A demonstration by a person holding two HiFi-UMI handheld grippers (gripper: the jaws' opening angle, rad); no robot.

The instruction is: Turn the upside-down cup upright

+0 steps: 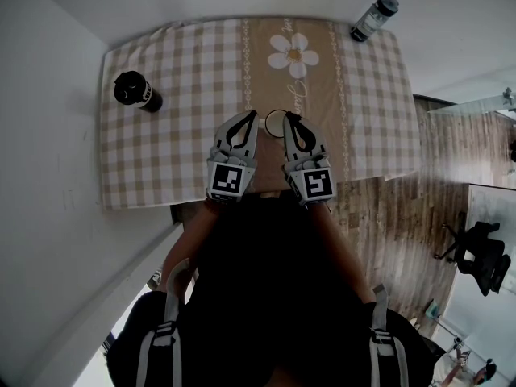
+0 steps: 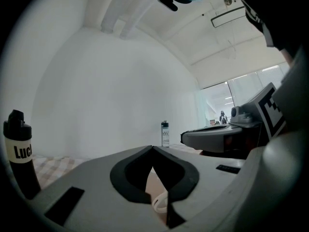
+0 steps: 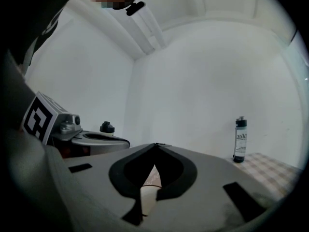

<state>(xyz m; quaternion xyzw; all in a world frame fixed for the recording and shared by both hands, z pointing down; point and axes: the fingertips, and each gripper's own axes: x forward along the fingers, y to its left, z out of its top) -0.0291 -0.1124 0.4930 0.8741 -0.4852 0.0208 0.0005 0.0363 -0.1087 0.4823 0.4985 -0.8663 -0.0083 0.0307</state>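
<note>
A desk (image 1: 161, 151) in checked cloth fills a white-walled corner, with wood floor to its right. The left gripper (image 1: 251, 116) and right gripper (image 1: 288, 118) are held side by side, jaws closed on nothing. A black bottle (image 1: 137, 92) stands far left, a clear bottle (image 1: 372, 18) far right. The cup (image 1: 276, 120) sits between the jaw tips, mostly hidden — only a pale rim shows, so I can't tell whether it's upright.

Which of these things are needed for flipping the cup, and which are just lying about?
For the job: cup; left gripper; right gripper, both with fingers closed on nothing.
Lying about: black bottle; clear bottle.
</note>
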